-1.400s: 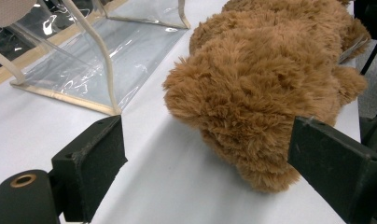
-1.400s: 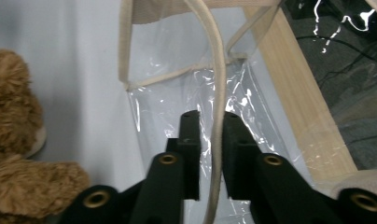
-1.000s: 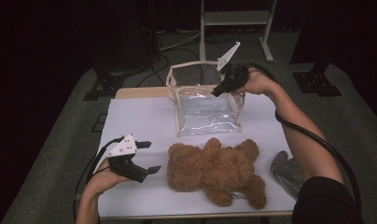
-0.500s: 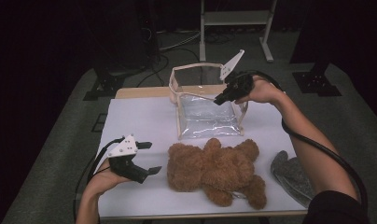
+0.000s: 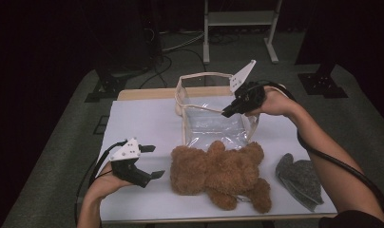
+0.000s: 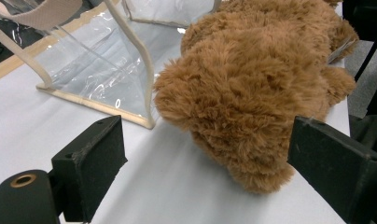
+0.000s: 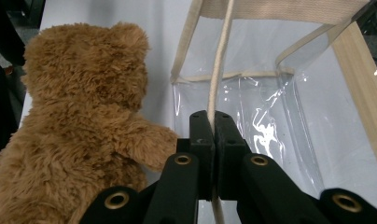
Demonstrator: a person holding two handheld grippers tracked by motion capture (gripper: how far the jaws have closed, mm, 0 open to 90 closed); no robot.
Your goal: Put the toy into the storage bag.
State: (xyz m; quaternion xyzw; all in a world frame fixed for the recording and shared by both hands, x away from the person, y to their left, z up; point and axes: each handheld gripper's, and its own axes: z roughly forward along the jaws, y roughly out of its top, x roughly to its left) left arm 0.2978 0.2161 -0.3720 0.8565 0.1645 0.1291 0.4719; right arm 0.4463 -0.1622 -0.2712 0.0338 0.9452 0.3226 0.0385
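Note:
A brown teddy bear (image 5: pixel 217 172) lies on the white table, just in front of a clear plastic bag (image 5: pixel 210 121) with beige trim. My right gripper (image 5: pixel 226 113) is shut on the bag's beige rim (image 7: pixel 218 70), which runs up between the closed jaws in the right gripper view, with the bear (image 7: pixel 79 121) to the left of it. My left gripper (image 5: pixel 152 161) rests near the front left of the table, open, with the bear (image 6: pixel 252 88) ahead of its wide jaws and apart from them. The bag (image 6: pixel 98 70) stands behind the bear there.
A grey felt piece (image 5: pixel 299 178) lies at the table's front right. The white table (image 5: pixel 138 118) has bare surface at the left. A metal stand (image 5: pixel 237 28) and cables are on the dark floor beyond.
My right gripper has pulled the bag's rim toward the front of the table, tilting the bag nearer the bear. The left gripper has stayed where it was.

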